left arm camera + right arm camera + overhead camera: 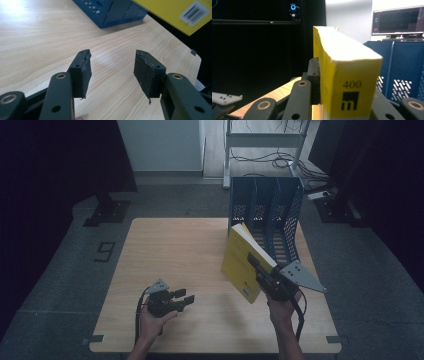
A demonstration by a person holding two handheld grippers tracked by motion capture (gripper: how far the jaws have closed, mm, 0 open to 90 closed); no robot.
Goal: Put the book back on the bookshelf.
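A thick yellow book point(243, 262) hangs tilted above the table's right side, with my right gripper point(256, 266) shut on its lower end. In the right gripper view the book point(347, 57) stands on edge between the jaws of my right gripper point(345, 82), spine end toward the camera; the left pad point(314, 80) presses its cover. Just behind it stands a blue slotted file holder point(267, 212), also point(397, 65). My left gripper point(184, 298) rests low over the table's front left, open, with nothing between its jaws point(112, 53). The book's barcode corner point(180, 12) hangs above it.
The wooden table point(175, 250) carries the file holder point(112, 12) at its back right. Its front right corner point(192, 53) lies close to the left gripper. A monitor point(397, 21) and a white wall stand beyond the holder. Dark curtains flank the table.
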